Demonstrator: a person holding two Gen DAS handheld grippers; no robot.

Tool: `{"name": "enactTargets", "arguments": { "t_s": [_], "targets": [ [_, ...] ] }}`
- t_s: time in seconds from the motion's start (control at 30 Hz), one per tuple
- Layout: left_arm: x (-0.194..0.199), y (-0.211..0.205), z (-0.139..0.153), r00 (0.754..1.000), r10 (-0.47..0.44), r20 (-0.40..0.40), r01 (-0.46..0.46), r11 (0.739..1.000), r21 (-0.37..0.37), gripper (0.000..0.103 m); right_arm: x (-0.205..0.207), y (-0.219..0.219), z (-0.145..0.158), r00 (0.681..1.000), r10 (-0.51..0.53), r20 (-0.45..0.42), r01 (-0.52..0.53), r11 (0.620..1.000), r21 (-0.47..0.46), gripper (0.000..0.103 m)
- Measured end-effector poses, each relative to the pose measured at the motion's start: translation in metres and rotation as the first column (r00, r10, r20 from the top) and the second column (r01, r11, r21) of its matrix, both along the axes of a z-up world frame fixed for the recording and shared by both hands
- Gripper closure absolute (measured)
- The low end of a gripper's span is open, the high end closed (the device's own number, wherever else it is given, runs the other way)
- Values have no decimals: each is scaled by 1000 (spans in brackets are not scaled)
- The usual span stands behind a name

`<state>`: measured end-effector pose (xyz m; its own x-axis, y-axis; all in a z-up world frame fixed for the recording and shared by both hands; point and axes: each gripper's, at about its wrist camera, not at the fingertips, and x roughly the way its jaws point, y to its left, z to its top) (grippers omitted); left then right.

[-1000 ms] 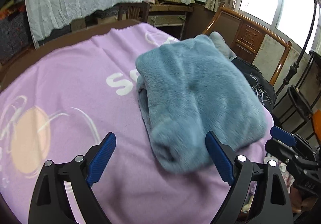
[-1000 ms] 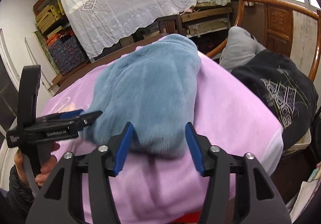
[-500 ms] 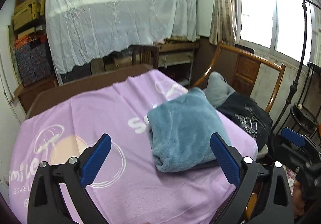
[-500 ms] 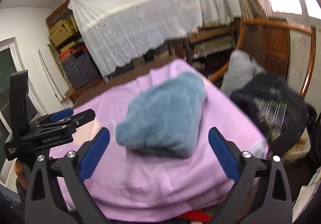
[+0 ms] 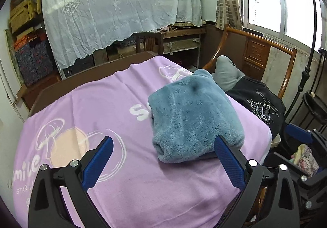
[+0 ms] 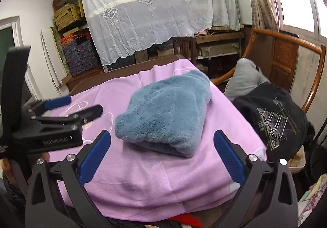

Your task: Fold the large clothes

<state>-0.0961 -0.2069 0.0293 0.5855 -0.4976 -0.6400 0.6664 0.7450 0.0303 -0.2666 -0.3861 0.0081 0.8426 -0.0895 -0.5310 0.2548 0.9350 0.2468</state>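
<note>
Facing folded blue fleece (image 5: 194,117), right view alone catching left gripper (image 6: 67,110).

Fluffy plush blue garment (image 5: 194,117), matt lilac woven cloth (image 5: 114,109) under it; my left gripper (image 5: 163,162): matt black plastic, textured blue pads (image 5: 229,164).

the fluffy blue-grey fleece garment (image 5: 194,117) is folded up into a thick chunky bundle, lying flat on the purple cloth near its right edge. rolled fold edge faces the cameras, nothing touching it, pile looks plush and a bit rumpled.
</note>
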Motion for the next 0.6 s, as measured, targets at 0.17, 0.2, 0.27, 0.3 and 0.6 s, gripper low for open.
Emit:
{"name": "enactTargets", "arguments": {
  "t_s": [0.17,0.2,0.27,0.3,0.6],
  "targets": [
    [-3,-3,-2,1000,3,11,-3,1000,7,4,7,2,-5,1000,13,-19,-13,1000,2,5],
    [-4,-3,-3,1000,5,14,-5,1000,5,4,7,3,-6,1000,15,-19,-15,1000,1,5],
    [-4,-3,-4,1000,8,16,-8,1000,6,4,8,3,-7,1000,15,-21,-15,1000,-2,5],
    [-4,-4,-4,1000,10,18,-10,1000,8,4,8,3,-7,1000,14,-22,-14,1000,-2,5],
    [-3,-5,-9,999,42,8,-42,999,34,4,8,0,-11,1000,6,-30,-5,1000,25,5]
  ]
}}
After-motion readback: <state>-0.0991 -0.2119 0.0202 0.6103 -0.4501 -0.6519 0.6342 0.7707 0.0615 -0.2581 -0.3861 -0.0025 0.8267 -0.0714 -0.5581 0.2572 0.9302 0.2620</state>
